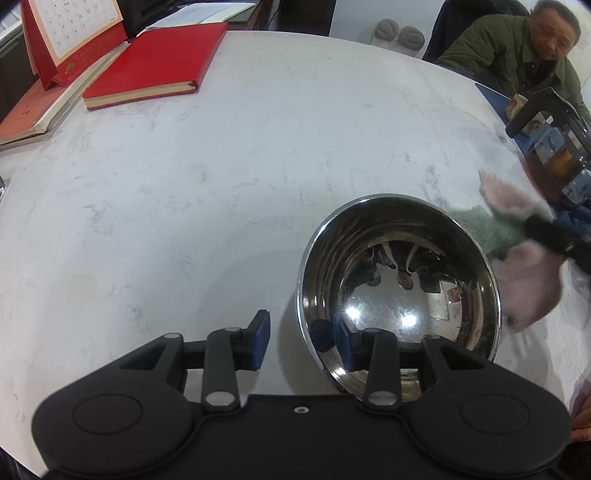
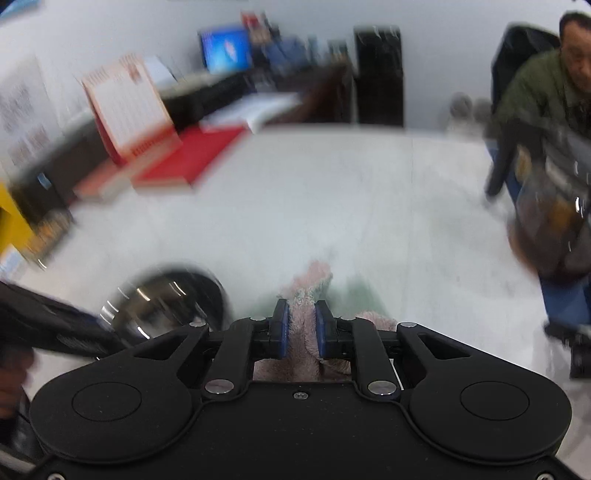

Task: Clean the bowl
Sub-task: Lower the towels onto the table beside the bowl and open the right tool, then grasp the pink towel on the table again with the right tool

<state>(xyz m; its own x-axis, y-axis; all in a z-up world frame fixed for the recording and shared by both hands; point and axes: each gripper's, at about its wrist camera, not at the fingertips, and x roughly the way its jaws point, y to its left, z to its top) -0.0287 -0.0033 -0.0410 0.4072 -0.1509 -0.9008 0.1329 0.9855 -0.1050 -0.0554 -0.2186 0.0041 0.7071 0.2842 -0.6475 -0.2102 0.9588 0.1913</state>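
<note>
On the white marble tabletop (image 1: 258,147), the steel bowl (image 1: 399,280) sits upright at about four o'clock in your left wrist view, its polished inside mirroring the room. Your left claw (image 1: 301,341) straddles the bowl's near rim, one blue pad (image 1: 343,343) inside the bowl and the other (image 1: 260,339) outside over the tabletop; the outer pad stands clear of the wall, so the claw is partly open and grips nothing. At three o'clock, just beyond the bowl's right rim, your right claw (image 2: 301,328) is clamped on a pink and green cloth (image 2: 306,306), which spills out past the pads and hangs close to the rim; whether it touches the steel is hard to say, since the cloth is blurred. At eleven o'clock, well away from the bowl, a red notebook (image 1: 155,62) lies flat beside a desk calendar (image 1: 70,33) standing on another book. At two o'clock, a glass pitcher (image 1: 557,155) with a black handle stands at the tabletop's edge, and a person in a green jacket (image 1: 517,51) sits behind it.
</note>
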